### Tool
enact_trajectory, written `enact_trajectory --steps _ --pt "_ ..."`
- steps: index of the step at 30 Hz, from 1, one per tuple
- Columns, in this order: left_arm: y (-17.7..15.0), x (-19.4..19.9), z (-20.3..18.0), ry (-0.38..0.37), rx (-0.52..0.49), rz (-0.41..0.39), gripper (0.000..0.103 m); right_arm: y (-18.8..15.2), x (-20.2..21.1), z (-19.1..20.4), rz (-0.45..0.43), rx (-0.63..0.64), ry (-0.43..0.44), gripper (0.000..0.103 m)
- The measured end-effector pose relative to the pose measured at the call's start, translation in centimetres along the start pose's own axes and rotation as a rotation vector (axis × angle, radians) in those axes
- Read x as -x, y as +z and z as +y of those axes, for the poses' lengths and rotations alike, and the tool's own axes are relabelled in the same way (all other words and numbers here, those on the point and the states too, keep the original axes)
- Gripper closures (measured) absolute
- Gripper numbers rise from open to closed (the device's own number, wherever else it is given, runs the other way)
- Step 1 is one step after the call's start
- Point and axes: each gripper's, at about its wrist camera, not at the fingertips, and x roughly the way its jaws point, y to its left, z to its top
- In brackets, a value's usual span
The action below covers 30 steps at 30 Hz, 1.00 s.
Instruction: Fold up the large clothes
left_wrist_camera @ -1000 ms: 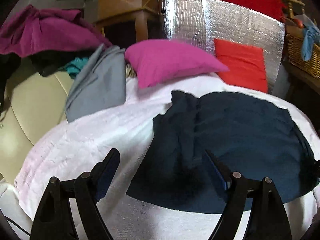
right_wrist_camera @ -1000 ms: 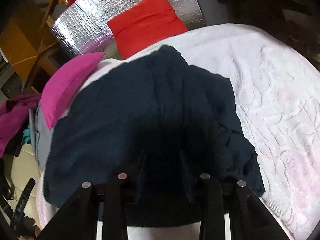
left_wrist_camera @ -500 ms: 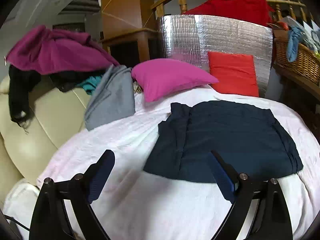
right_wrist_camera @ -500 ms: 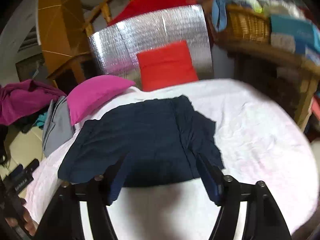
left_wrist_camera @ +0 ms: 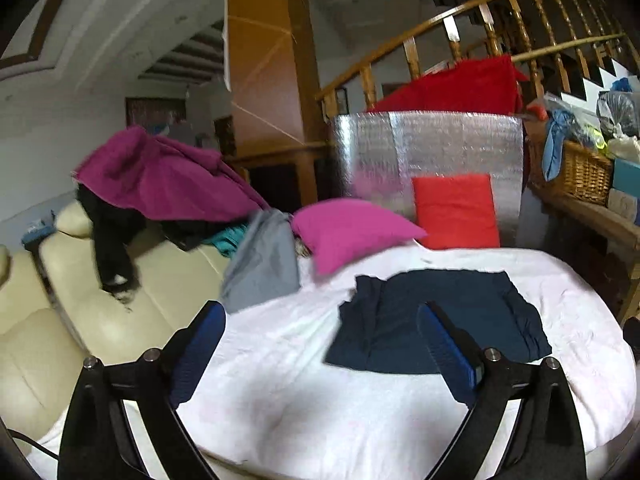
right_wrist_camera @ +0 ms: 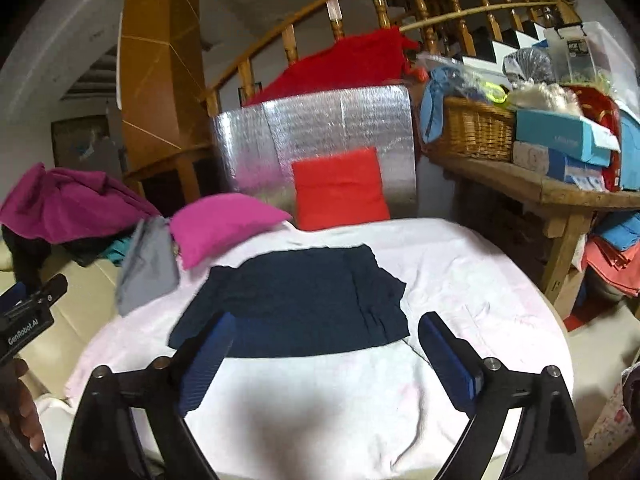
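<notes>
Navy garment (left_wrist_camera: 436,320) lay folded into a rough rectangle on the white textured bedcover (left_wrist_camera: 304,408), flat, with a narrower pleated strip along its left edge in the left wrist view and along its right edge in the right wrist view (right_wrist_camera: 296,304). It sat toward the far half of the cover (right_wrist_camera: 460,280), apart from both grippers and touched by neither.

Left gripper (left_wrist_camera: 320,350): jaws spread wide, having just been opening further; nothing between the blue pads (left_wrist_camera: 196,350); held above the near edge of the cover.

Right gripper (right_wrist_camera: 326,356): jaws also spread wide, having just been opening from a much narrower gap; nothing between its blue pads (right_wrist_camera: 208,360); the garment's near edge appeared behind the left pad without contact.

Surroundings: a magenta pillow (left_wrist_camera: 352,232) and a red cushion (left_wrist_camera: 456,210) at the far side of the cover, the cushion leaning on a silver foil panel (left_wrist_camera: 432,144). A grey garment (left_wrist_camera: 264,264) draped off the cover's left edge beside the pillow. A magenta garment (left_wrist_camera: 160,176) heaped over dark clothing on a cream leather sofa (left_wrist_camera: 80,280). A wicker basket (right_wrist_camera: 468,132) stood on a wooden bench at right. In the right wrist view a hand (right_wrist_camera: 20,408) and part of the other device showed at the left margin.
</notes>
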Motion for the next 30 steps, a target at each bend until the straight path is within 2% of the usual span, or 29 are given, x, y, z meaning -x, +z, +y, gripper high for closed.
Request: enact_trajectory --steps 6,12,24,30 --pt "0.7 6.3 1.9 0.056 0.017 -0.053 0.002 0.0 6.4 1.8 -0.013 0.017 0.026 0.008" --pt "1.2 9.2 2.5 0.045 0.028 -0.078 0.0 -0.8 10.5 3.4 -0.009 0.072 0.029 0.007" --pt "1.1 12.6 2.6 0.011 0.004 -0.083 0.0 -0.9 13.0 5.1 -0.006 0.102 0.006 0.007" --pt "1.0 13.9 2.9 0.023 0.011 -0.106 0.0 -1.2 14.3 4.6 -0.006 0.104 -0.01 0.007"
